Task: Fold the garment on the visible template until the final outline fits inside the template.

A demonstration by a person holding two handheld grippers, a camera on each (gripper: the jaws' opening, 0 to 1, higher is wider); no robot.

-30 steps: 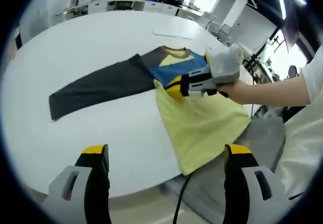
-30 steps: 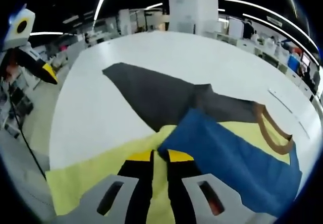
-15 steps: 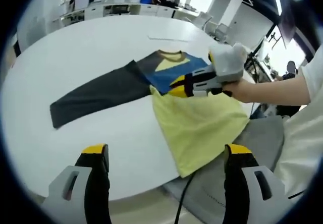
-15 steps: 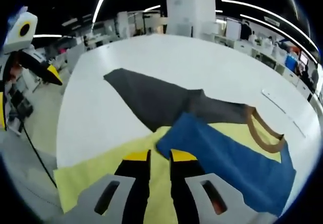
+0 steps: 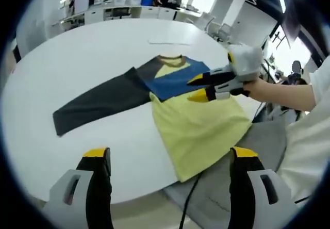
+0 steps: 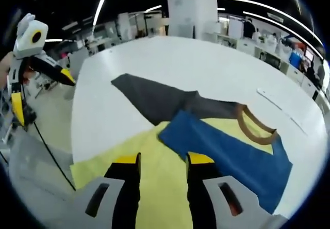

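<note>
A garment lies flat on the round white table. It has a yellow body, a dark grey sleeve stretched out to the left, and a blue sleeve folded across the chest below the brown collar. My right gripper hovers at the blue sleeve's edge, held by a hand. In its own view the right gripper is open over the yellow cloth with nothing between its fingers. My left gripper stands wide open near the table's front edge, well short of the garment; the left gripper is off the table's side.
The yellow hem hangs slightly over the table edge, above a grey chair and a black cable. A thin white strip lies beyond the collar. A person's white sleeve is at the right. Office desks stand behind.
The right gripper's jaws have parted and let go of the blue sleeve's corner, then drawn back a little to the right. The blue sleeve now rests on the chest.
</note>
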